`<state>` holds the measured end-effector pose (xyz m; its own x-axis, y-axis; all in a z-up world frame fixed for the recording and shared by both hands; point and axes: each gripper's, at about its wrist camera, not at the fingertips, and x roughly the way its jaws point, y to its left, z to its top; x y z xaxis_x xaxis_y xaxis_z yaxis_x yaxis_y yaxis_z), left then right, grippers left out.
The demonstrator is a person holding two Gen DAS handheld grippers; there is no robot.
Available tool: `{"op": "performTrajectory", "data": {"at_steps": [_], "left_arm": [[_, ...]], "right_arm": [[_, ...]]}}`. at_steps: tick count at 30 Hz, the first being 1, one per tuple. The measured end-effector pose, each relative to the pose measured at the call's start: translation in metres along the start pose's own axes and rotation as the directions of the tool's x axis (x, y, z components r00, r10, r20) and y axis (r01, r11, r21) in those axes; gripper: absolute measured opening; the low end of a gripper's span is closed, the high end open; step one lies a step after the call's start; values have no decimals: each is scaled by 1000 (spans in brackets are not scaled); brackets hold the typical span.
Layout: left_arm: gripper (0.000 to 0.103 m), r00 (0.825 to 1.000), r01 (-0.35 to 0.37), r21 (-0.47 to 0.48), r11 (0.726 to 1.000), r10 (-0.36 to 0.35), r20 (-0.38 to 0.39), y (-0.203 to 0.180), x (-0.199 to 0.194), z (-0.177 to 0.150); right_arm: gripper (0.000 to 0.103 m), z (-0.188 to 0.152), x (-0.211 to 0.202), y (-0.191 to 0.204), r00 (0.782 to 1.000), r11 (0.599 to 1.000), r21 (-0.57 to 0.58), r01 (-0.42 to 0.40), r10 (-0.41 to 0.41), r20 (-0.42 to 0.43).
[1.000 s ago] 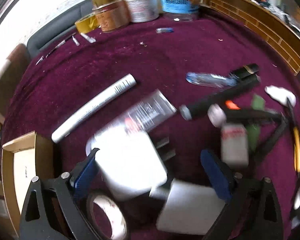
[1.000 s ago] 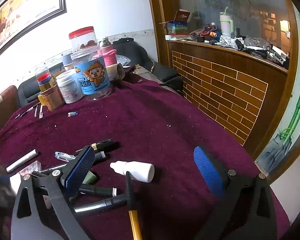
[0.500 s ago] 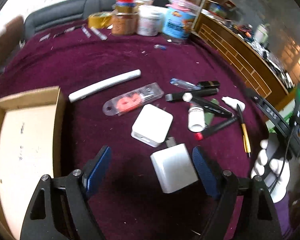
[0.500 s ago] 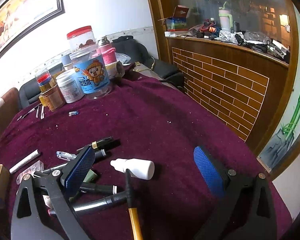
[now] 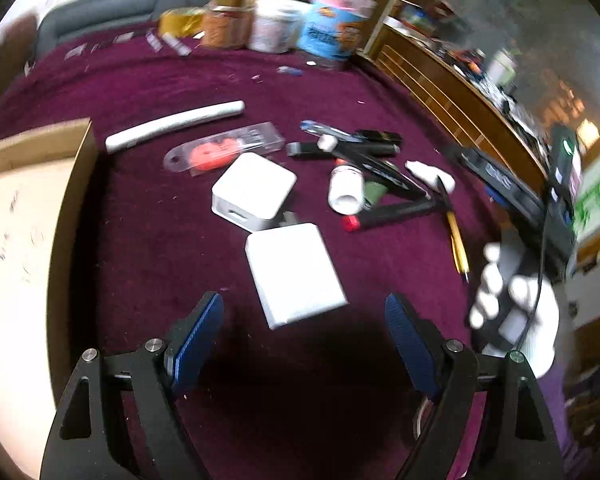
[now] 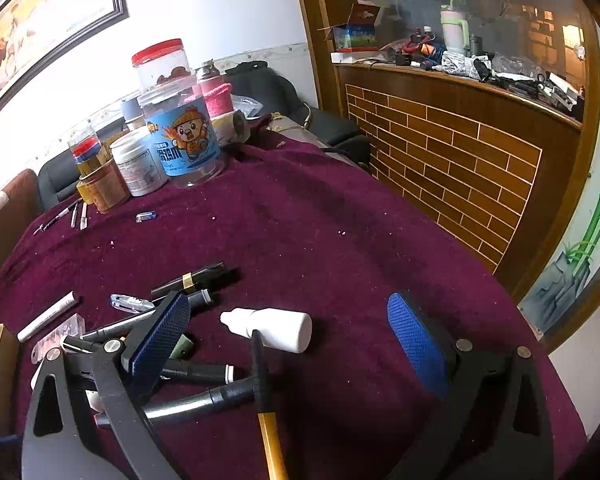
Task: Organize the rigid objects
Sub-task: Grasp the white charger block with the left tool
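The left gripper [image 5: 302, 336] tilts down over the table [image 5: 140, 208], jaws wide apart, holding nothing. The right gripper [image 6: 288, 332] gapes empty too. The far jars [image 5: 276, 28] are blurry.

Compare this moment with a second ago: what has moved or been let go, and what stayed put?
The left gripper has pulled back from the clutter; a second ago a white block sat between its jaws, which have just been closing slightly and now stand open and empty. The flat white box lies free ahead of it. The right gripper stayed open over the white dropper bottle.
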<state>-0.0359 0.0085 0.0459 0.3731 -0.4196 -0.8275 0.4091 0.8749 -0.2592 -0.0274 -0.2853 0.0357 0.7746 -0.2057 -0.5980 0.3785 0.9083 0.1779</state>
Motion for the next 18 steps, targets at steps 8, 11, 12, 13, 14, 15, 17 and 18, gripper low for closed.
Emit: {"op": "performTrajectory", "data": {"at_steps": [8,11,12,13,14,15,17,18], "left_arm": [[79,997,-70,-44,997,69,-18,9,19,10],[79,997,-73,-32,997,72,-34,1,36,15],[79,995,-91,-17,996,90,-43,-4,44,18],[79,992,-113,-8,994,113,-51,-8,51,19],[80,990,-136,2,991,136,-43,-11,53,20],[82,986,-161,13,987,161,-36,-15,56,21],[86,985,-170,24,985,171,-34,-18,58,21],[88,984,-176,31,984,177,-31,-19,60,20]], "right_arm": [[100,0,1,2,1000,1000,-3,-12,12,-9],[100,-1,2,2,1000,1000,-4,-8,8,-15],[100,-1,3,3,1000,1000,-7,-7,7,-19],[100,-1,4,4,1000,1000,-10,-5,5,-20],[100,-2,4,4,1000,1000,-13,-2,2,-21],[100,-2,4,4,1000,1000,-15,-1,0,-22],[100,-2,4,4,1000,1000,-14,1,-1,-22],[100,-2,5,3,1000,1000,-11,0,0,-24]]}}
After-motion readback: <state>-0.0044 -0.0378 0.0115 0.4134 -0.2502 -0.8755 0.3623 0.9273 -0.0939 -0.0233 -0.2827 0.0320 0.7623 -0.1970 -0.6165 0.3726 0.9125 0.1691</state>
